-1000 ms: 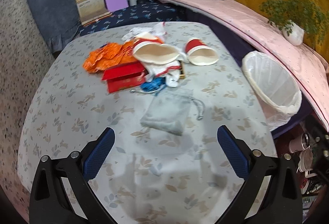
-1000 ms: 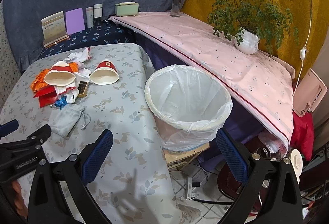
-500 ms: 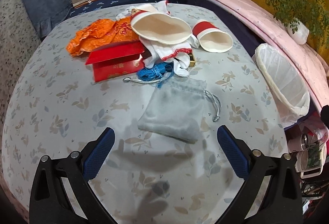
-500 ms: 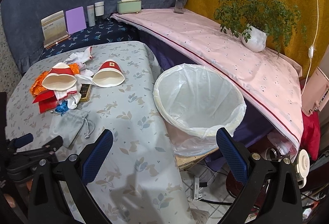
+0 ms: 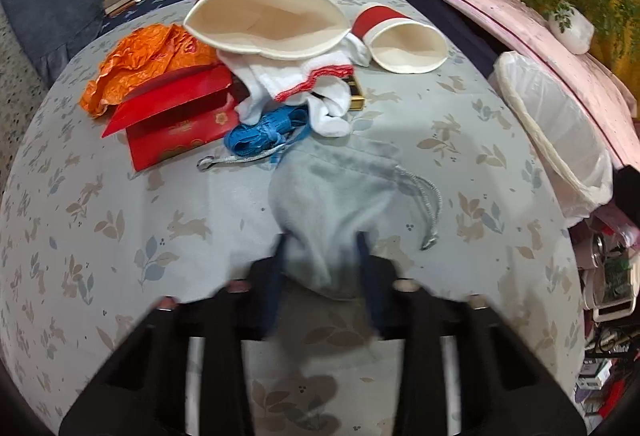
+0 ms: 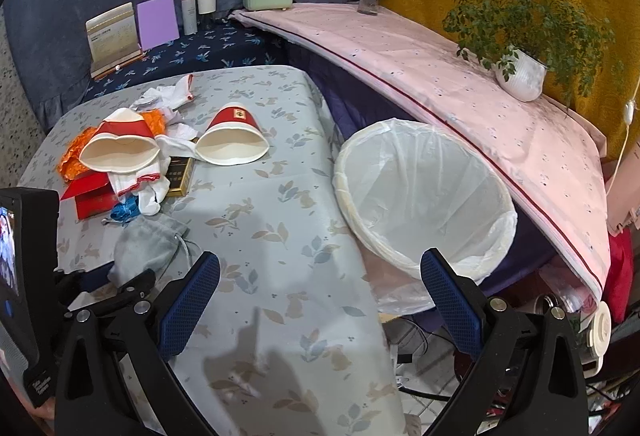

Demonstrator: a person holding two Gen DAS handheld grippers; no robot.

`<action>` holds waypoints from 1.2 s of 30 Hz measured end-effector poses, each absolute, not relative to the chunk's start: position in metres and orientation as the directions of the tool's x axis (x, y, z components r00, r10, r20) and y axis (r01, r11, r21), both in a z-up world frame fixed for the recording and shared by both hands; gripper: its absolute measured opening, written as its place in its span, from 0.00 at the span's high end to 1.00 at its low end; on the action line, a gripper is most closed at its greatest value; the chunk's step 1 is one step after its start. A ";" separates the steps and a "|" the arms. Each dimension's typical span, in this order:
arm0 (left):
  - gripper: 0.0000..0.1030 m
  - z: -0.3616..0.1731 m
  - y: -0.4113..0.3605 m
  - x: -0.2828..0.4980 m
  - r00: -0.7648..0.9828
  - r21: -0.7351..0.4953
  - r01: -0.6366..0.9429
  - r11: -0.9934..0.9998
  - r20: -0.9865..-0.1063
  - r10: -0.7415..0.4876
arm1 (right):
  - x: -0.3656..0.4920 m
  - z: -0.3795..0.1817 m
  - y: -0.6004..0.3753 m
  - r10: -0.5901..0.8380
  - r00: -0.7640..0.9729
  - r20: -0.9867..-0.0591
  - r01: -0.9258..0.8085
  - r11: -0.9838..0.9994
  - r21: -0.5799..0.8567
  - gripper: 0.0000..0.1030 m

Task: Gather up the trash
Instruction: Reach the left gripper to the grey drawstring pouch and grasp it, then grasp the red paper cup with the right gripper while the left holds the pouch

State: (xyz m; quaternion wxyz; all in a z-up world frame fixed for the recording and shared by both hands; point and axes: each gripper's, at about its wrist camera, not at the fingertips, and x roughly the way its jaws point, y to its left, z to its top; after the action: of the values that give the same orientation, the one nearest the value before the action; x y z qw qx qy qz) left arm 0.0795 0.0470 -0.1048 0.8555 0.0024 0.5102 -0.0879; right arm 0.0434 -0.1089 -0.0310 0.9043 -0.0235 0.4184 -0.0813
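Since a second ago: left gripper (image 5: 322, 256) lowered onto grey drawstring pouch (image 5: 336, 195), jaws closing around its near end. Pouch lying on table (image 5: 120, 215), lengthwise away from gripper. Right gripper (image 6: 320, 300) released, empty, nearer bin (image 6: 424, 195).

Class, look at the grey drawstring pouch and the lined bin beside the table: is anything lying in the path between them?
Nothing visible does. Between the grey pouch and the lined bin lies only bare tablecloth; the cups and wrappers sit farther back. The left tongs are closing around the pouch.
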 end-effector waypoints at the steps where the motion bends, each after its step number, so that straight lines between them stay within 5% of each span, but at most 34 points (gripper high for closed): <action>1: 0.90 -0.104 0.048 0.079 0.454 -0.102 0.159 0.982 -0.876 -0.165 | 0.045 -0.032 -0.105 -0.160 0.636 -0.755 0.120 0.987 -0.108 0.07; 21: 0.92 -0.018 0.162 0.062 0.603 -0.195 -0.001 0.981 -0.783 -0.155 | 0.090 -0.023 0.007 0.032 0.657 -0.754 -0.089 0.995 -0.035 0.25; 36: 0.92 -0.020 0.214 0.092 0.620 -0.206 -0.074 0.976 -0.776 -0.117 | 0.141 -0.050 0.065 0.174 0.578 -0.797 -0.170 0.981 0.092 0.64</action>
State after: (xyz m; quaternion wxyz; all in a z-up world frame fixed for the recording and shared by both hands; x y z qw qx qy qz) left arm 0.0921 0.2137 -0.0203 0.8933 -0.1096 0.4358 -0.0118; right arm 0.1412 0.0647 -0.0500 0.8883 0.0026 0.4490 0.0968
